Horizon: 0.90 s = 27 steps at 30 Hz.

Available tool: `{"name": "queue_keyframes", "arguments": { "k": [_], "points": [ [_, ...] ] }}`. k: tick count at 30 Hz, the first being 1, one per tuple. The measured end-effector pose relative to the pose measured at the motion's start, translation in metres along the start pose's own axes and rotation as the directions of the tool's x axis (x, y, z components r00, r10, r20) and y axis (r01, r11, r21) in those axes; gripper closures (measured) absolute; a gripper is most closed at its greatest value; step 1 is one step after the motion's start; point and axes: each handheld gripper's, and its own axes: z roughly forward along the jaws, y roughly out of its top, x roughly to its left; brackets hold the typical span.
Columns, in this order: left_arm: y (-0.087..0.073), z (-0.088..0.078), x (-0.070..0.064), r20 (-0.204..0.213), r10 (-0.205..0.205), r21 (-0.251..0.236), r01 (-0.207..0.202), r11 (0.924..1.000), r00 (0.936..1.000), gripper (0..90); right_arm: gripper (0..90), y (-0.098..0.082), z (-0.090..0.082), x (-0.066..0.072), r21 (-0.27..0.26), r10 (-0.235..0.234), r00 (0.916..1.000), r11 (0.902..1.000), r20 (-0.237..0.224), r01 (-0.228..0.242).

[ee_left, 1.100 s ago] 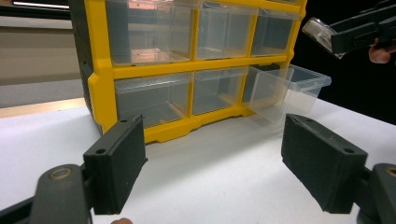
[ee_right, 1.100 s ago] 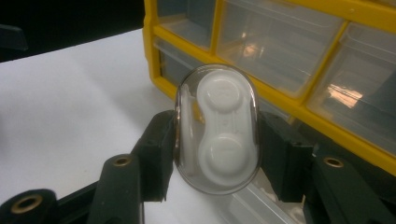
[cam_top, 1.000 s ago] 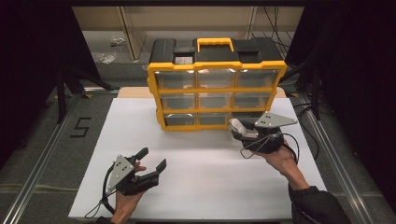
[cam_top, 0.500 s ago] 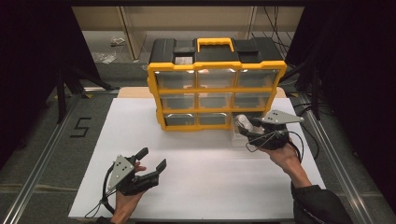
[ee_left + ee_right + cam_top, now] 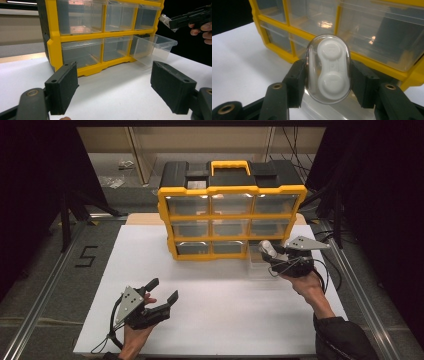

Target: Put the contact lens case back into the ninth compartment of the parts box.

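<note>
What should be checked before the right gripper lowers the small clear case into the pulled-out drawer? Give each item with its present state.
1. Case held firmly: ok. The right gripper has both jaws against the sides of the clear case.
2. Target drawer open: ok. The bottom right drawer is pulled out of the yellow organizer.
3. Drawer free to take it: ok, it looks empty in the left gripper view.
4. Case above the drawer opening: cannot tell; the high view puts it near the drawer, exact alignment unclear.
5. Left gripper out of the way: ok, open and holding nothing, near the table's front.
</note>
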Motion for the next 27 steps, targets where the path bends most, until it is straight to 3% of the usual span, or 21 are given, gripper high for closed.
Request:
{"name": "queue_keyframes", "arguments": {
  "k": [27],
  "points": [
    [0.0,0.0,-0.001,0.0,0.0,0.002,0.0,1.0,1.0,21.3,49.4,-0.011,0.007,-0.022,0.01,0.066,0.995,0.9977,0.075,-0.067]
  ]
}}
